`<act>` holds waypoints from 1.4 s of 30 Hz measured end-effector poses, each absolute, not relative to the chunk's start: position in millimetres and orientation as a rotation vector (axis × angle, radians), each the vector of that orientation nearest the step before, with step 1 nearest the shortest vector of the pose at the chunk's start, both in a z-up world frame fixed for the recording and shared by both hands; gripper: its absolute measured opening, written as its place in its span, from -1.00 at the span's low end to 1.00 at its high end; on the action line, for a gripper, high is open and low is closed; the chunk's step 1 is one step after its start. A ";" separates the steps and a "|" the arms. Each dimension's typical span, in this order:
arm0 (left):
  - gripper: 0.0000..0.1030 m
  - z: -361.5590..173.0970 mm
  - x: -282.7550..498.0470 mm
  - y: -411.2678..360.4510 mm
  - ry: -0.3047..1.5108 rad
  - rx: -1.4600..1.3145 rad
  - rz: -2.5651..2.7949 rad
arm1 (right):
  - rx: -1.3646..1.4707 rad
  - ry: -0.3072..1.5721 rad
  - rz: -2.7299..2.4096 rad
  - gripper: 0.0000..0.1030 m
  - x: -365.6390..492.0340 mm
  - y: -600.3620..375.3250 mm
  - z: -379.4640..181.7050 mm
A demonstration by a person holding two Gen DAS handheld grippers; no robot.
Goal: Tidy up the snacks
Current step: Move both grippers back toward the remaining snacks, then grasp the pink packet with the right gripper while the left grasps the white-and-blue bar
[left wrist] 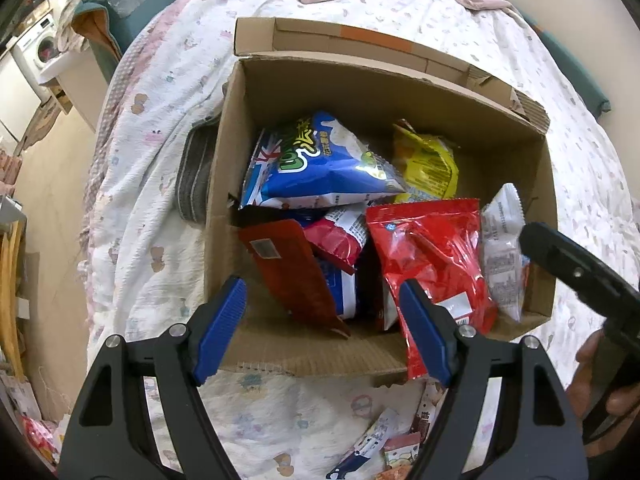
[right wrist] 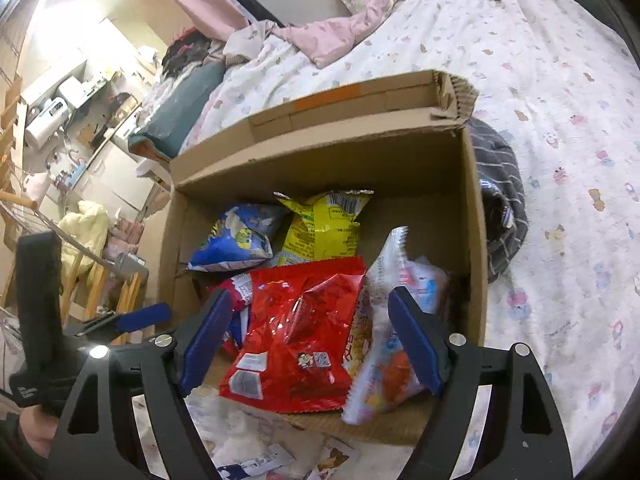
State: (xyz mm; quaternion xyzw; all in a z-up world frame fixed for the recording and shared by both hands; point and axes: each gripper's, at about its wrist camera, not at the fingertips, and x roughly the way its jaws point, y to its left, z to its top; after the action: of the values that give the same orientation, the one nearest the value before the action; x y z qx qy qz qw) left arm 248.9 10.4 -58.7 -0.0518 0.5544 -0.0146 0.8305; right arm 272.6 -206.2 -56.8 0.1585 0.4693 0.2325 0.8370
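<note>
Corrugated cardboard box (left wrist: 256,340) on quilted bed (left wrist: 152,208), filled with crinkled foil snack bags (left wrist: 432,248). Left gripper (left wrist: 324,328) and right gripper (right wrist: 308,336) with ribbed blue pads spread apart, empty.

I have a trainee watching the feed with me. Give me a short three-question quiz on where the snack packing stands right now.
1. True or false: the left gripper is clamped on a packet.
2. Which bag in the cardboard box lies nearest its far wall: A the yellow bag, B the shiny red bag, C the dark red flat pack?
3. Where are snacks not yet packed?

Key:
1. False: both grippers' fingers are spread with nothing pressed between them.
2. A.
3. On the bedspread in front of the box, a few small packets.
</note>
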 end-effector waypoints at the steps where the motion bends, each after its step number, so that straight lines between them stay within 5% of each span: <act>1: 0.48 -57.1 246.0 9.5 1.170 -0.102 -0.031 | 0.342 0.986 0.491 0.60 269.0 -207.8 -53.8; 16: 0.48 -43.6 187.1 31.5 1.161 -0.094 -0.015 | 0.484 1.011 0.444 0.60 224.0 -240.1 -49.0; 27: 0.47 -106.6 142.5 0.2 1.368 -0.007 -0.146 | 0.382 1.149 0.427 0.60 169.8 -229.1 -78.9; 39: 0.20 -161.9 140.4 -46.4 1.508 0.115 -0.170 | 0.405 1.195 0.398 0.60 146.0 -246.2 -95.2; 42: -0.04 -162.1 142.4 -52.8 1.499 0.131 -0.167 | 0.399 1.198 0.395 0.60 146.6 -247.1 -97.0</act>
State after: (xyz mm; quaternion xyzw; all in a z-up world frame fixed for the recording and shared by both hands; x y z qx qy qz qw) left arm 142.4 -52.8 -162.1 0.0595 0.6800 -0.0759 0.7268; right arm 146.6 -247.1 -97.0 0.1852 0.5564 0.1835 0.7890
